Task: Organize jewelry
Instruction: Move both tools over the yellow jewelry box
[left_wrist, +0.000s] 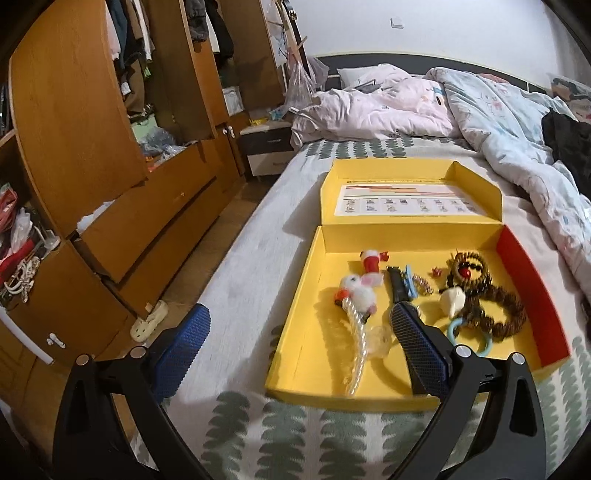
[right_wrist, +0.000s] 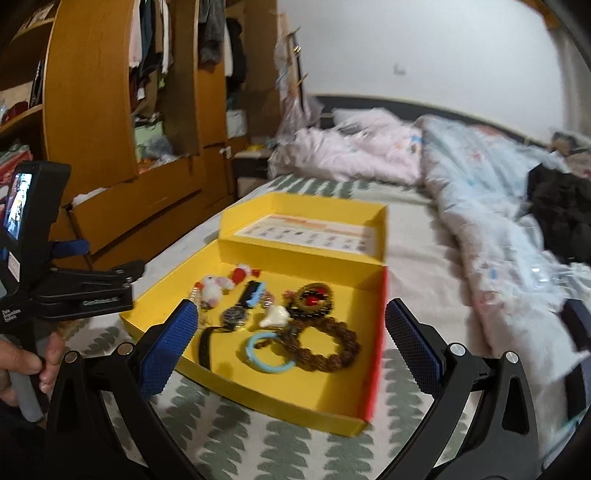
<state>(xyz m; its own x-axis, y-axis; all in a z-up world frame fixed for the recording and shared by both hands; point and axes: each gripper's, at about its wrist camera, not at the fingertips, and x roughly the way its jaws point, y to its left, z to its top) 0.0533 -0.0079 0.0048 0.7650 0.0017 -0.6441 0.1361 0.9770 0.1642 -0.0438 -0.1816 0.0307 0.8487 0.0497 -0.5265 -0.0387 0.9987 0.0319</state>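
An open yellow box (left_wrist: 291, 332) (right_wrist: 295, 391) lies on the bed with its lid folded back. In it lie a white plush charm (left_wrist: 360, 293) (right_wrist: 212, 288), a clear bead strand (left_wrist: 356, 350), a black watch (right_wrist: 233, 318) (left_wrist: 397, 286), brown bead bracelets (left_wrist: 495, 314) (right_wrist: 325, 343), a light blue ring (right_wrist: 267, 350) (left_wrist: 471, 338) and a white shell piece (left_wrist: 452, 299) (right_wrist: 275, 317). My left gripper (left_wrist: 299, 314) is open and empty above the box's near left part. My right gripper (right_wrist: 291, 310) is open and empty above the box's near edge.
The bed sheet (left_wrist: 251, 424) has a green leaf print. Crumpled quilts (left_wrist: 498, 122) lie behind and to the right of the box. An open wooden wardrobe (left_wrist: 92, 147) with drawers stands to the left. The left gripper's body (right_wrist: 55, 288) and hand show at the right view's left.
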